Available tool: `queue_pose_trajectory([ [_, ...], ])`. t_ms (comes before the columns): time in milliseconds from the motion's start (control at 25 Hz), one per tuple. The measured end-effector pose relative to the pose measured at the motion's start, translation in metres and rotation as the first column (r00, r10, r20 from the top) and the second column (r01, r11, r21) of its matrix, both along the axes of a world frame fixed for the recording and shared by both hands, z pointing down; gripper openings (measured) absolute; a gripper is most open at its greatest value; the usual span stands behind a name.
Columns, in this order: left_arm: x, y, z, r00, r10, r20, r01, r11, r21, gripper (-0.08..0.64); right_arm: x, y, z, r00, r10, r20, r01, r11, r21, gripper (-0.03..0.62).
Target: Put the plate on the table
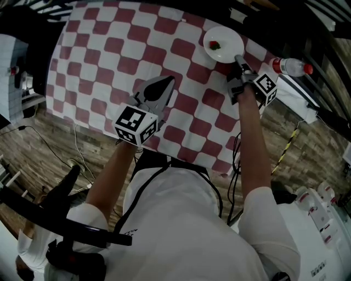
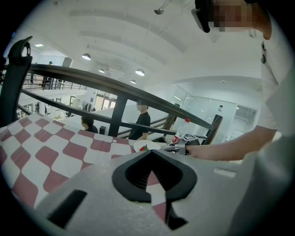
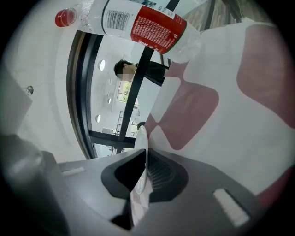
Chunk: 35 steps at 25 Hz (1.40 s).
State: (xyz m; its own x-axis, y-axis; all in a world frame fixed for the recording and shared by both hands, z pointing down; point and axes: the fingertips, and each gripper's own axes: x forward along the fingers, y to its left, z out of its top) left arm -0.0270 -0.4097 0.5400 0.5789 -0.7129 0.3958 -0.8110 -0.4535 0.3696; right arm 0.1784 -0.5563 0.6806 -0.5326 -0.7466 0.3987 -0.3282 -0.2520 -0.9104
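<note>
White and round, the plate (image 1: 224,44) is being gripped by its near rim in the right hand-held gripper (image 1: 239,61), whose jaws are being pressed onto that thin edge; in the right gripper view the rim is being shown edge-on between them. The plate is being held over the far right part of the tabletop (image 1: 82,16), above a red and white checked cloth (image 1: 109,60); whether it is touching the cloth cannot be told. A small red piece of food (image 1: 215,45) is being carried on the plate. The left hand-held gripper (image 1: 159,90) is being held over the near middle of the cloth, well apart from the plate, its jaws closed together on nothing. A clear bottle (image 1: 292,67) with a red cap is lying just right of the right hand-held gripper.
</note>
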Motion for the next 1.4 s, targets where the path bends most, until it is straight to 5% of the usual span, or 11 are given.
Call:
queue_pose_trajectory([
  [800,-0.012,0.01,-0.001,1.0,0.018,0.001,-0.018,1.0,-0.008,0.002,0.001,-0.006,0.003,0.971,-0.08,-0.227,0.077,0.997,-0.022,0.044],
  [1400,-0.023,0.025,-0.018,1.0,0.029,0.01,-0.029,0.999,0.014,0.002,0.003,0.007,-0.009,0.945,-0.099,-0.313,0.104,0.995,-0.002,0.166],
])
